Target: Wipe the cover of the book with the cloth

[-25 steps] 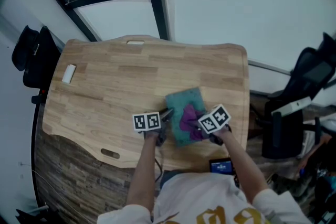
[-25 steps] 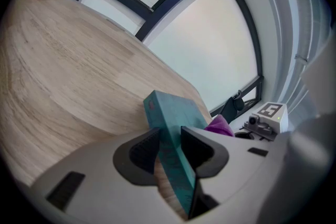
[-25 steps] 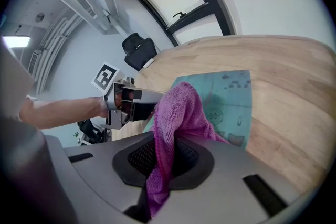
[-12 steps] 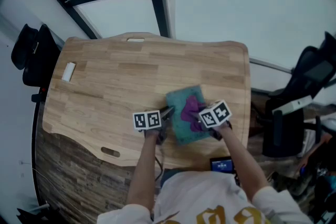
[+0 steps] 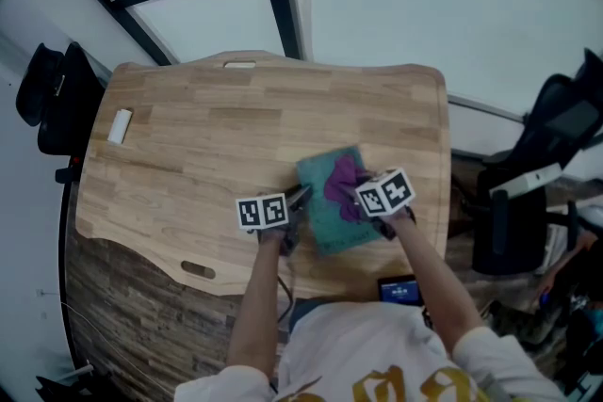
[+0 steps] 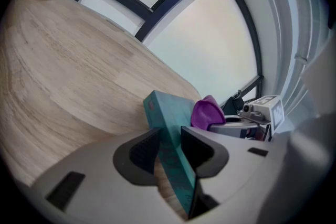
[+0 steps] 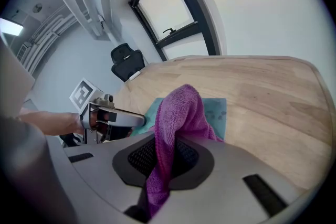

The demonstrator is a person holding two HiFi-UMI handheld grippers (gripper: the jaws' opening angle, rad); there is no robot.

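A teal book (image 5: 330,207) lies flat on the wooden table (image 5: 217,155) near its front right. My left gripper (image 5: 297,202) is shut on the book's left edge (image 6: 167,136), with one jaw on each side of it. My right gripper (image 5: 363,202) is shut on a purple cloth (image 7: 176,128), and the cloth (image 5: 341,186) rests on the book's cover (image 7: 218,113). In the left gripper view the cloth (image 6: 207,113) bulges above the book's far side, with the right gripper behind it.
A small white cylinder (image 5: 119,126) lies at the table's far left. Black office chairs stand off the table to the left (image 5: 47,104) and right (image 5: 556,146). A phone screen (image 5: 399,290) glows by the front edge. Windows rise behind the table.
My right gripper has slid the cloth up the cover, from the book's near end toward its far end. The left gripper has held the book still.
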